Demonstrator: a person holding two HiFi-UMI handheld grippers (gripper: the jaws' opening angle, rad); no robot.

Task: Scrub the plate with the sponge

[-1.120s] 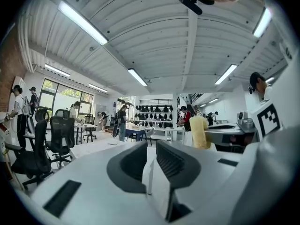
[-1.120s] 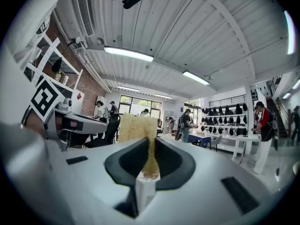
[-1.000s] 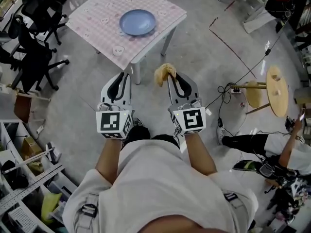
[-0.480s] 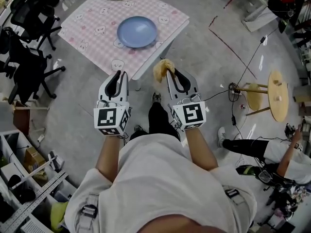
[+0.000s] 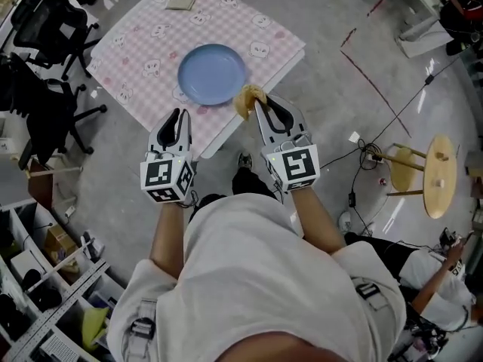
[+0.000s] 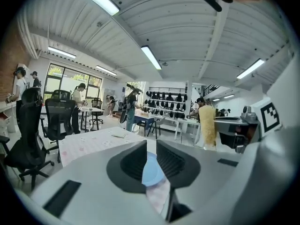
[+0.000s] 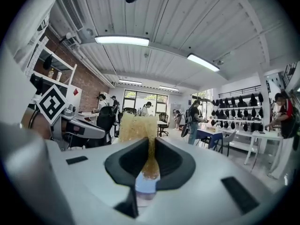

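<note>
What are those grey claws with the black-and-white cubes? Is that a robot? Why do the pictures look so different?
No robot here: a person holds a grabbing tool with two jaws in each hand, and the cubes belong to the tools. One picture comes from a camera on the person's head, looking down at the left gripper and the right gripper. The other two come from small cameras riding on each gripper, looking along its jaws. On the pink-checked table lies a blue plate. The right gripper pinches a yellow sponge. The left gripper's jaws stand slightly apart with nothing between them.
</note>
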